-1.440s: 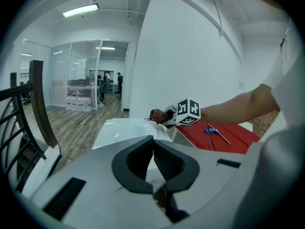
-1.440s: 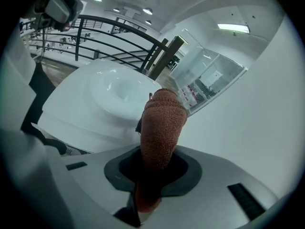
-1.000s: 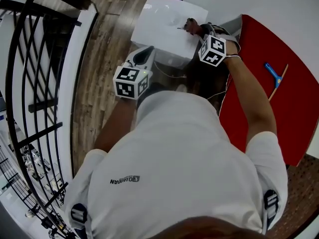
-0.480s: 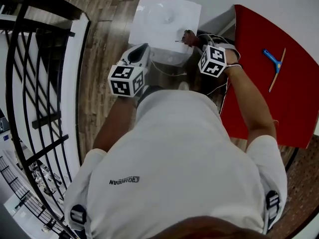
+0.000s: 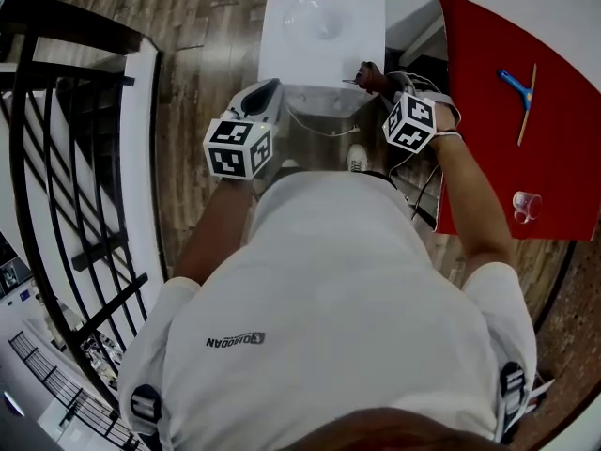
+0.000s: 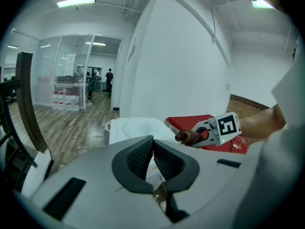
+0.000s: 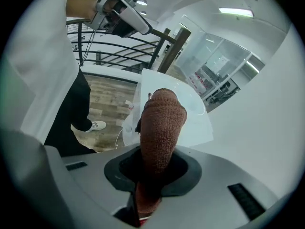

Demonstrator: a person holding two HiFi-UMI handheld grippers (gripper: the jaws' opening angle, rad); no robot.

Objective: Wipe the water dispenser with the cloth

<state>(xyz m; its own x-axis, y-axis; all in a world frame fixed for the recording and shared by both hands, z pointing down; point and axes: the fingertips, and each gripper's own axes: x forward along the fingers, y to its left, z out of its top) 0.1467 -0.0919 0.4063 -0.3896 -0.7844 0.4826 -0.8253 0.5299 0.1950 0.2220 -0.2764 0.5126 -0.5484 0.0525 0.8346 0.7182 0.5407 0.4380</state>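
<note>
Where the head view looks down, the water dispenser (image 5: 319,26) stands far ahead, with the cloth (image 5: 367,72) by its near right corner. The left gripper (image 6: 152,147) is closed and empty. The right gripper (image 7: 152,168) clamps the rolled cloth lengthwise along its jaws, tip toward the dispenser.

Brown cloth (image 7: 161,128) – white water dispenser (image 5: 319,31) – red table (image 5: 479,111), wood-grain floor (image 5: 197,83).

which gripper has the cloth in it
The right gripper: a rolled brown cloth is clamped between its jaws and sticks out in front. The left gripper has its jaws together, holding nothing.
</note>
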